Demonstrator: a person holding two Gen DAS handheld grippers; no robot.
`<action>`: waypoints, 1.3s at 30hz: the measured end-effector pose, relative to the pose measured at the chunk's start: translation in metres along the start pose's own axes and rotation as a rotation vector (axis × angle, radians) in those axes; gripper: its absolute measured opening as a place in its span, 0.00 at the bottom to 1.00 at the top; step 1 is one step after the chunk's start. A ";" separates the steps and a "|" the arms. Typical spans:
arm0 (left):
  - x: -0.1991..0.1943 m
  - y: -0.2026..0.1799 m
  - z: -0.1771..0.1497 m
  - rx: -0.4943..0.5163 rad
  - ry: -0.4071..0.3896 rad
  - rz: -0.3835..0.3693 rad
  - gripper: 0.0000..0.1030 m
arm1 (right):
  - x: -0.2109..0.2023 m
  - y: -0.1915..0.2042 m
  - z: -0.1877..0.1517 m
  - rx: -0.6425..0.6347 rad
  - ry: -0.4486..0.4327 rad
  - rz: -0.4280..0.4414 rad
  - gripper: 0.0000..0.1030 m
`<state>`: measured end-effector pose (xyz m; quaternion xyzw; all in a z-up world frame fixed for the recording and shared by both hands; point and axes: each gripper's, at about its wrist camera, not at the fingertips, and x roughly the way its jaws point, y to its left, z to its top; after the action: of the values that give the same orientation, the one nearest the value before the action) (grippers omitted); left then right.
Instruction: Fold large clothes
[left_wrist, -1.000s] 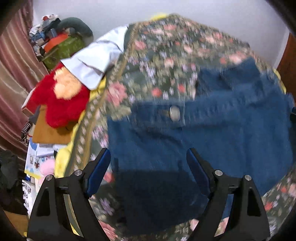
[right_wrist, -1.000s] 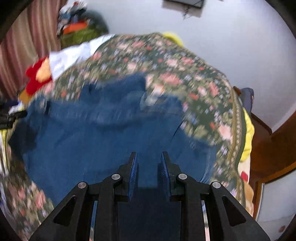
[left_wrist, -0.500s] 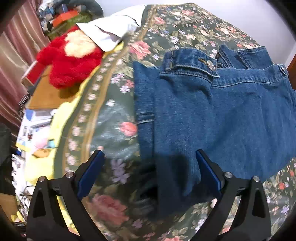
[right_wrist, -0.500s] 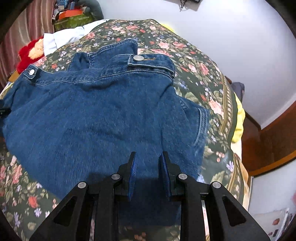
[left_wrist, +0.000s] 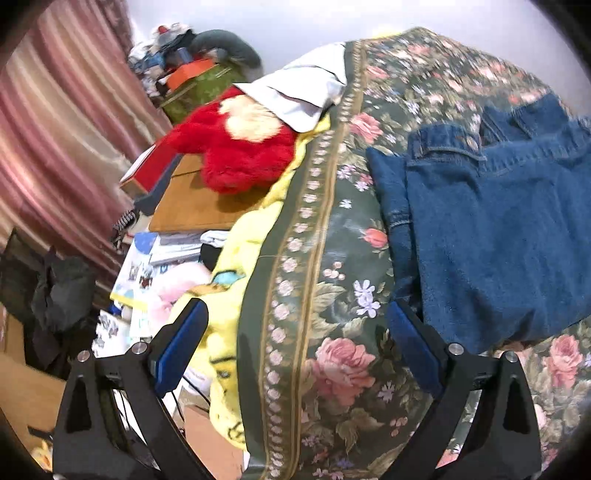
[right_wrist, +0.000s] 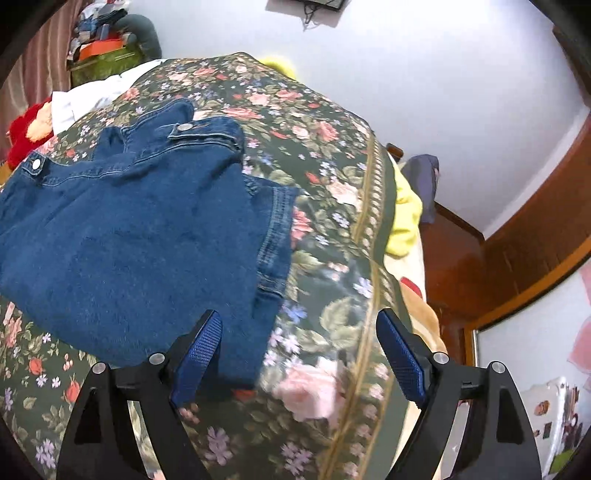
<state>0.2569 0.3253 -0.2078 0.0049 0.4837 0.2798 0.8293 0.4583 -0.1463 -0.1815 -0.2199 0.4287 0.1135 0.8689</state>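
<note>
A blue denim garment (left_wrist: 491, 236) lies folded over on the floral bedspread (left_wrist: 332, 266), its waistband and button toward the far side. In the right wrist view the denim garment (right_wrist: 129, 229) fills the left half. My left gripper (left_wrist: 295, 325) is open and empty, just left of the garment's near corner, above the bedspread edge. My right gripper (right_wrist: 299, 328) is open and empty, its left finger (right_wrist: 199, 347) over the garment's near right corner.
A red plush toy (left_wrist: 240, 147) and a white cloth (left_wrist: 306, 88) lie at the bed's far left. Books, boxes and clutter (left_wrist: 177, 229) sit beside the bed by a striped curtain (left_wrist: 62, 122). A yellow sheet (right_wrist: 404, 214) and wooden floor (right_wrist: 458, 266) show on the right.
My right gripper has opened and let go of the denim, then shifted right. My left gripper, open throughout, has swung left off the garment toward the bed's edge.
</note>
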 end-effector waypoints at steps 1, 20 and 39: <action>-0.004 0.003 0.000 -0.018 -0.004 -0.012 0.96 | -0.004 -0.003 0.000 0.005 -0.006 0.002 0.82; -0.029 -0.058 -0.020 -0.406 -0.016 -0.391 0.96 | -0.081 0.102 0.033 -0.074 -0.188 0.284 0.89; 0.069 -0.110 -0.023 -0.668 0.243 -0.739 0.88 | 0.027 0.180 0.026 -0.220 0.082 0.364 1.00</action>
<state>0.3150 0.2592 -0.3058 -0.4645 0.4301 0.1058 0.7668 0.4229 0.0246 -0.2401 -0.2367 0.4815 0.3056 0.7866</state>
